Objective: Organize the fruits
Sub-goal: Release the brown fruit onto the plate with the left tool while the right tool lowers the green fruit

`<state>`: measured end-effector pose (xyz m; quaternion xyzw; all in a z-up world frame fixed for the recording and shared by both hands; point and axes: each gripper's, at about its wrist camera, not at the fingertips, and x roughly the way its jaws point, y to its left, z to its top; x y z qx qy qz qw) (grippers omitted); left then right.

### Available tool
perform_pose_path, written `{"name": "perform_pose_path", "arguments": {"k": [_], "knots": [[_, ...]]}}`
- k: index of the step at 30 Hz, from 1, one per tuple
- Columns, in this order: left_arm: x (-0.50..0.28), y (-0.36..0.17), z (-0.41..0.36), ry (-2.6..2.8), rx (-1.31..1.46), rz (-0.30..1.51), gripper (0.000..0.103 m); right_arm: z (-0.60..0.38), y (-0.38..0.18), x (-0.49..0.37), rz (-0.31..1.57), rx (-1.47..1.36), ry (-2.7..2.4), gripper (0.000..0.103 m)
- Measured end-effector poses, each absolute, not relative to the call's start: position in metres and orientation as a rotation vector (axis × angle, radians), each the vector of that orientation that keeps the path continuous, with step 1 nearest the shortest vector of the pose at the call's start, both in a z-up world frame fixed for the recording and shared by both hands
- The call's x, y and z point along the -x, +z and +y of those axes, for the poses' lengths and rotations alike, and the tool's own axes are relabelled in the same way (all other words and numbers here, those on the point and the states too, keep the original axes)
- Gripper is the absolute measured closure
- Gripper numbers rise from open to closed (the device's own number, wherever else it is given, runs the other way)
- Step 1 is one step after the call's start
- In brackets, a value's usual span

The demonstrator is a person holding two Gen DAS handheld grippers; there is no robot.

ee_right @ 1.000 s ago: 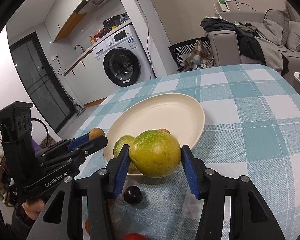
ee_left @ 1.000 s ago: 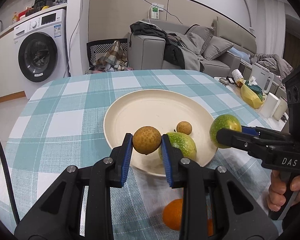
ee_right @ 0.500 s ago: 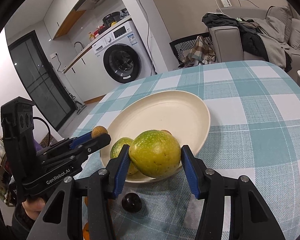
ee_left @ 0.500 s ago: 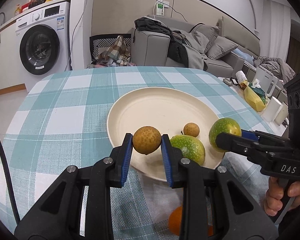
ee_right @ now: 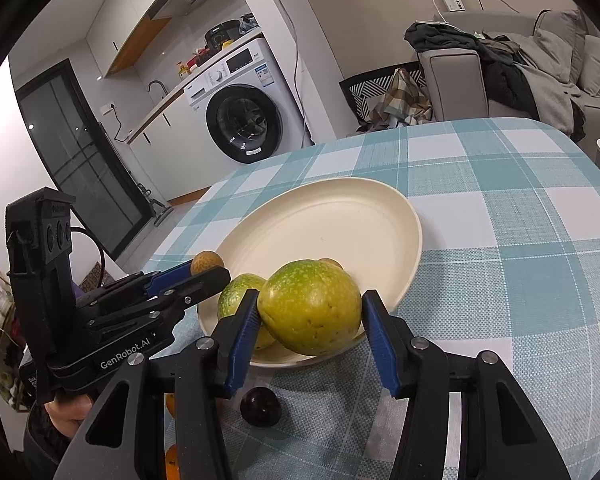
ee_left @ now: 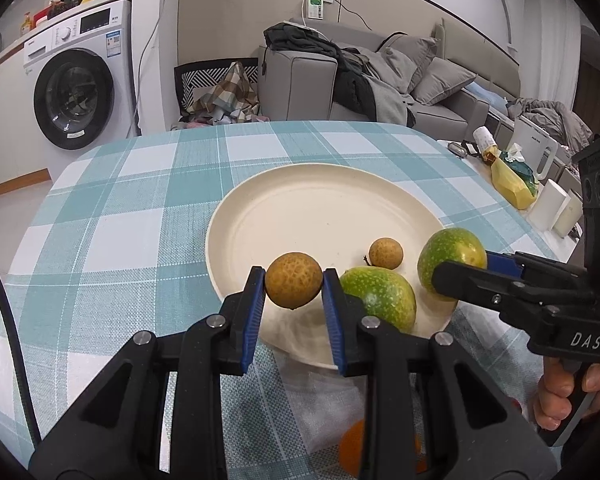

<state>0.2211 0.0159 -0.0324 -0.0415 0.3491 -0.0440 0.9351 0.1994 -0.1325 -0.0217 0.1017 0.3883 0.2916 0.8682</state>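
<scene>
In my left tongs [ee_left: 294,286] I grip a small brown fruit [ee_left: 294,285], round and rough-skinned, pinched between the two blue pads over the near edge of the cream plate [ee_left: 300,200]. My right tongs [ee_right: 310,314] are clenched on a big green fruit [ee_right: 310,306], speckled and yellowing, which hangs over the plate's near rim. In the left camera those right tongs come in from the right side, with my hand [ee_left: 564,392] on their handle below.

On the plate itself lie a second green fruit [ee_left: 378,296], close to the near rim, and a second small brown fruit [ee_left: 385,253] just behind it. The rest of the plate is bare.

On the cloth in front of the plate, in the right camera, sits a dark round fruit [ee_right: 261,406], just beside my right tongs' left finger. An orange fruit [ee_left: 354,448] shows partly under my left tongs, nearer to me than the plate.

The plate rests on a table [ee_left: 120,208] covered by a teal and white checked cloth. Beyond the table stand a washing machine [ee_left: 76,92] at the left and a grey sofa [ee_left: 380,80] heaped with clothes at the right. Past the table's right edge are a yellow bag [ee_left: 510,182] and a white kettle [ee_left: 534,152].
</scene>
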Motion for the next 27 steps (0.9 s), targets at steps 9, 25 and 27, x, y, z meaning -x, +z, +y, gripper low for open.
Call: {"name": "perform_pose_path", "arguments": {"k": [9,25,27], "knots": [[-0.221,-0.033,0.015,-0.092,0.089,0.71,0.077,-0.124,-0.024,-0.202,0.832,-0.199,0.626,0.05],[-0.217,-0.033,0.018,-0.085,0.11,0.719,0.077,-0.121,-0.03,-0.22,0.849,-0.218,0.602,0.05],[-0.215,-0.033,0.02,-0.084,0.118,0.718,0.077,-0.122,-0.03,-0.221,0.847,-0.221,0.595,0.05]]}}
